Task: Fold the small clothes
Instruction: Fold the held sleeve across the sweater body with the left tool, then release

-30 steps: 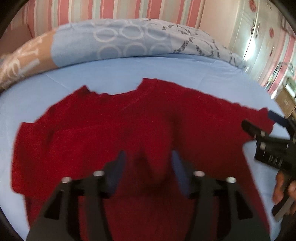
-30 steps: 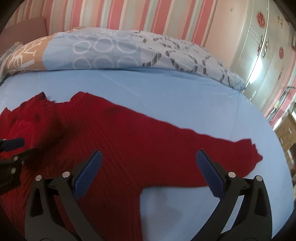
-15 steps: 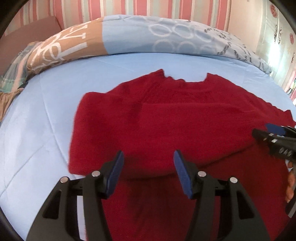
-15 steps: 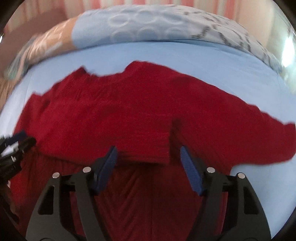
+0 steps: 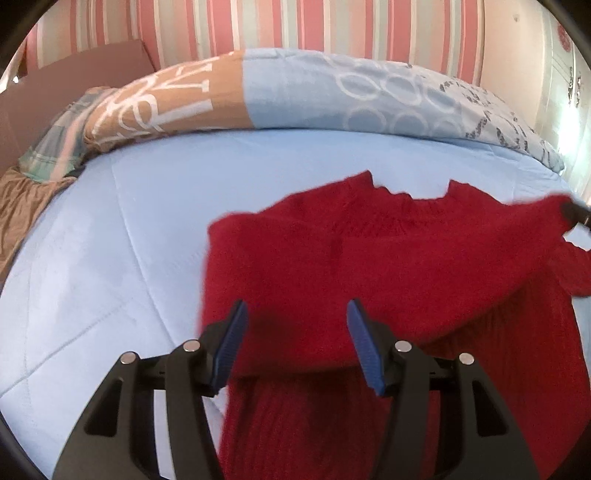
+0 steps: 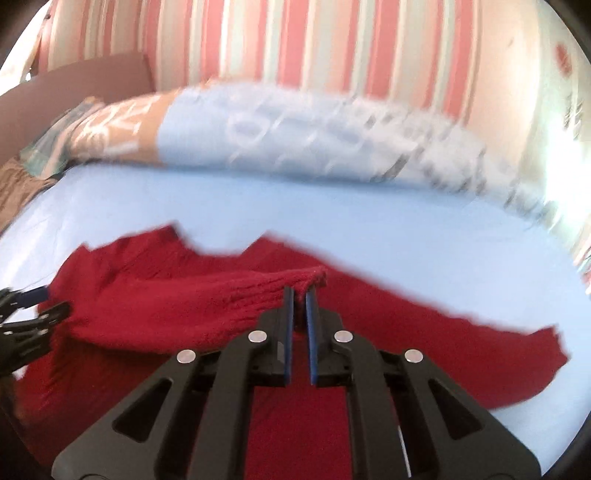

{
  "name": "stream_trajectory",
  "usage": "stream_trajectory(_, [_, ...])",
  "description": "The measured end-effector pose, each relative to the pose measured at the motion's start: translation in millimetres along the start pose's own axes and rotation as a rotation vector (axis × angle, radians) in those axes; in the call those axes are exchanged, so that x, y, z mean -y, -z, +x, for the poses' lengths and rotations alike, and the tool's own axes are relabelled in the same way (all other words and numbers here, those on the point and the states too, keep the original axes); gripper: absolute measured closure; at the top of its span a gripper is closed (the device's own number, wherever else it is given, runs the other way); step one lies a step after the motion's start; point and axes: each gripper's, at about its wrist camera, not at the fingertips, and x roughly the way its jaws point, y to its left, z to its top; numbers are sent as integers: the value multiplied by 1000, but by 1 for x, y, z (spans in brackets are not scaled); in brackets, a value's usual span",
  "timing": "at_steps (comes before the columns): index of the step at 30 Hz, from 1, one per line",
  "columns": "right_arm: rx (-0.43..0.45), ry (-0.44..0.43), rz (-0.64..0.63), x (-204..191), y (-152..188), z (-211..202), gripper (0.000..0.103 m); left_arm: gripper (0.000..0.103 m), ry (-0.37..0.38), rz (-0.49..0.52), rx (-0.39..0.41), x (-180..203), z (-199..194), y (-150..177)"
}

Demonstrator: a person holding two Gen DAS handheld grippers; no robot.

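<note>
A red knitted sweater (image 5: 369, 266) lies on a bed with a light blue sheet (image 5: 129, 258). The body of the sweater is spread flat, and its neck hole points toward the far end of the bed. 1 sleeve is folded over the front of the sweater, so there are 2 layers of red there. The other sleeve (image 6: 480, 354) lies stretched out flat on the sheet in the right wrist view. The right gripper (image 6: 300, 295) has its 2 blue pads pressed close together, and they pinch the end of the folded sleeve (image 6: 314, 275). That bit of sleeve is lifted up a little above the rest of the sweater. This view is blurry, so small things in it are hard to see. The left gripper (image 5: 295, 314) has its 2 blue pads standing apart. The folded red layer shows between them, but the pads do not squeeze it, and I cannot tell if they touch it. In the left wrist view a small black part of the right gripper shows at the right edge, by the sleeve end. At the far end of the bed lies a rolled quilt (image 5: 295, 96) in blue and tan with white rings and letters. Behind it is a wall with pink and pale stripes (image 5: 314, 26).
</note>
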Motion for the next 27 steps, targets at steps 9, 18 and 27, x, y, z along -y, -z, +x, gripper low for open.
stream_trajectory(9, [-248,-91,171,48,64,57,88,45,-33,31,-40,6,20,2])
stream_trajectory(18, [-171,-59,60,31,49,39,60,45,-6,30,-41,8,22,-2])
stream_trajectory(27, [-222,-87,91,25,63,55,71,34,10,21,-48,12,24,-7])
